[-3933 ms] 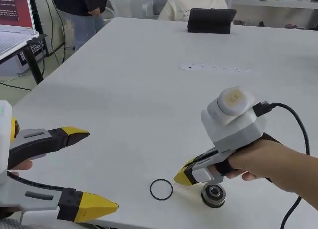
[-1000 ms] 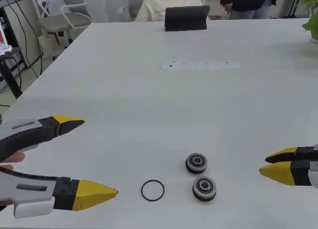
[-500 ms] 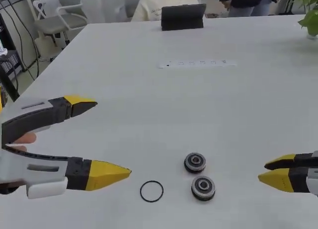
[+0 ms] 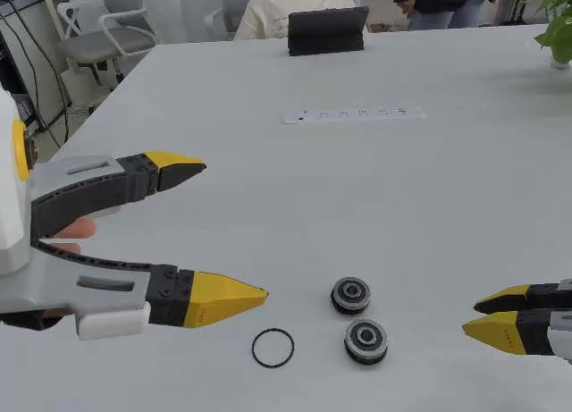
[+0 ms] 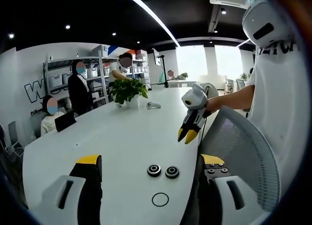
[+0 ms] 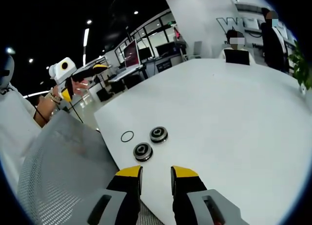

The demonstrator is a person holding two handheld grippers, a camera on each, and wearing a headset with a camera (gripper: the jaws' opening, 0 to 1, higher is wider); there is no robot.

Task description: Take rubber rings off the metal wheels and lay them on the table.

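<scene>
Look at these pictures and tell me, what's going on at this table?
A person holds a tool in each hand above a white table. The left tool is wide open, the right tool only slightly open; both are empty. Between them lie two metal wheels, close together, and one rubber ring loose beside them.

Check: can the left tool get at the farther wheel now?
Probably yes: the left tool is open, with bare table between it and the farther wheel; the loose ring lies aside.
</scene>
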